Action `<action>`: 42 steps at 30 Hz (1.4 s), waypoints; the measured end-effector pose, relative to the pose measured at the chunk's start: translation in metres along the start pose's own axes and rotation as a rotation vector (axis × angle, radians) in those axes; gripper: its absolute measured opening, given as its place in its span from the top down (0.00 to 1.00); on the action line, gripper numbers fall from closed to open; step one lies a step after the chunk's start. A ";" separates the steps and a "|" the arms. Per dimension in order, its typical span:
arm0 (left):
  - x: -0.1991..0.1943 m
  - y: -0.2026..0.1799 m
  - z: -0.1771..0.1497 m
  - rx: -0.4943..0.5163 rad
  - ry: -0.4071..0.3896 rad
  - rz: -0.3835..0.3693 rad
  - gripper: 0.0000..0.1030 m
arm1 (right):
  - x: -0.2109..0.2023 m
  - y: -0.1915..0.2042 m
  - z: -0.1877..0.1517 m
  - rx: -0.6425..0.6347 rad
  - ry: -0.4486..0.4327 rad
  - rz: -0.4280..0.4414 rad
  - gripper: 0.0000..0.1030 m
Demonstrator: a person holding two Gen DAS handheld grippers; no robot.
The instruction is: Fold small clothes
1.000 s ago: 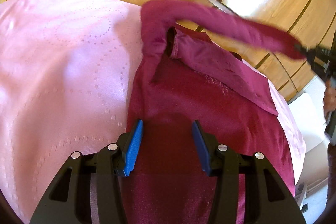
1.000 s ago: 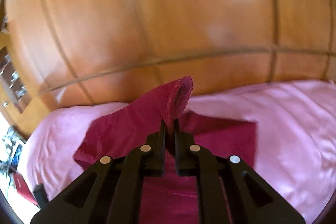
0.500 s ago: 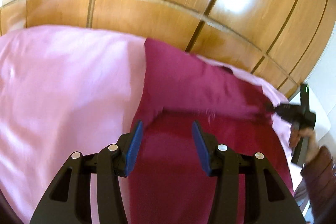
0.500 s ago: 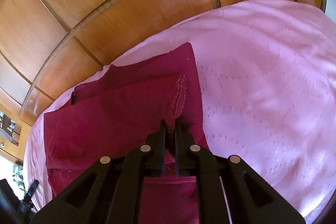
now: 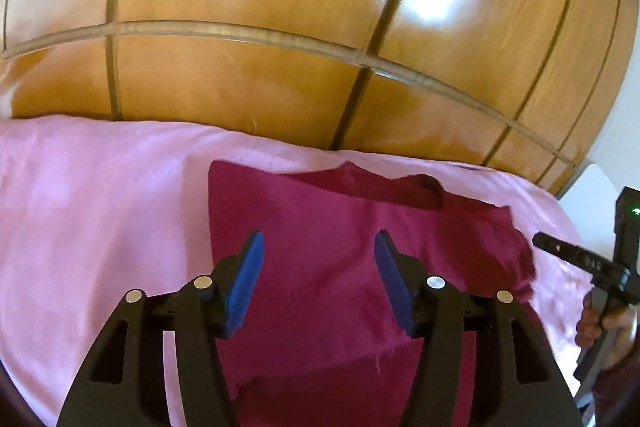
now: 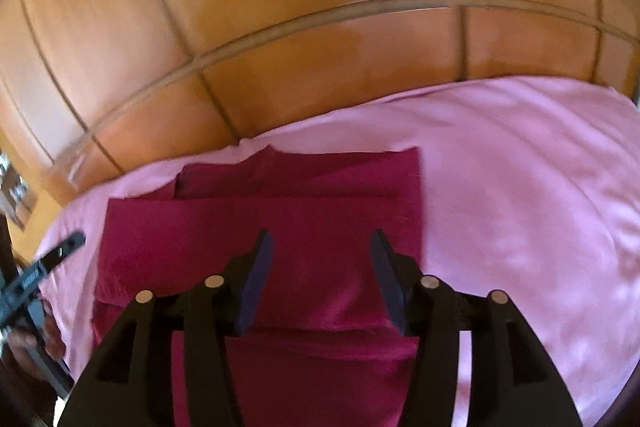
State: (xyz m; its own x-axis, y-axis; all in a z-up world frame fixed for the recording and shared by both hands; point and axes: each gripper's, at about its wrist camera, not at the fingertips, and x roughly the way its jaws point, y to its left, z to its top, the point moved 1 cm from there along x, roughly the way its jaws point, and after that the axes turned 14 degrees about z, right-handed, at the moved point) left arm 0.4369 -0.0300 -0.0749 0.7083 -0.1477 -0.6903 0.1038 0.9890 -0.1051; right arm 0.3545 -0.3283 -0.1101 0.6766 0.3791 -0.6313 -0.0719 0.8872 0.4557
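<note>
A maroon garment [image 5: 320,211] lies flat on the pink bedsheet [image 5: 100,187]. In the right wrist view its sleeve [image 6: 240,227] lies folded as a wide band across the garment body [image 6: 320,367]. My left gripper [image 5: 318,239] hovers above the garment, its jaws opening with nothing between the blue pads. My right gripper [image 6: 320,239] hangs over the folded sleeve, its jaws also opening and apart from the cloth. The right gripper [image 5: 576,259] also shows at the garment's right edge, held by a hand [image 5: 600,323]. At the left of the right wrist view is the left gripper [image 6: 52,259].
A glossy wooden panelled wall [image 5: 280,75] rises straight behind the bed's far edge. Bare pink sheet [image 6: 520,187] spreads to one side of the garment. A white surface [image 5: 588,183] sits past the bed's right corner.
The right gripper carried the sleeve across the garment, lowered it onto the body and let go, its jaws now apart. The left gripper pulled back and up, with its jaws slightly wider.
</note>
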 end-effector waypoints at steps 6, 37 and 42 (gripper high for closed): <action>0.065 0.023 -0.002 -0.099 0.144 0.050 0.45 | 0.060 -0.004 -0.003 -0.045 0.084 -0.103 0.39; 0.000 0.005 -0.080 0.077 0.104 0.156 0.38 | 0.037 0.010 -0.077 -0.234 0.099 -0.153 0.13; -0.040 0.019 -0.096 0.047 0.075 0.178 0.38 | 0.018 0.011 -0.081 -0.166 0.091 -0.165 0.06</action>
State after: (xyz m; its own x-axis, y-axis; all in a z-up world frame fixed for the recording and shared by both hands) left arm 0.3432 -0.0056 -0.1179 0.6642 0.0319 -0.7469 0.0152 0.9983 0.0561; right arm 0.3064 -0.2903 -0.1669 0.6206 0.2414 -0.7460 -0.0910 0.9672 0.2372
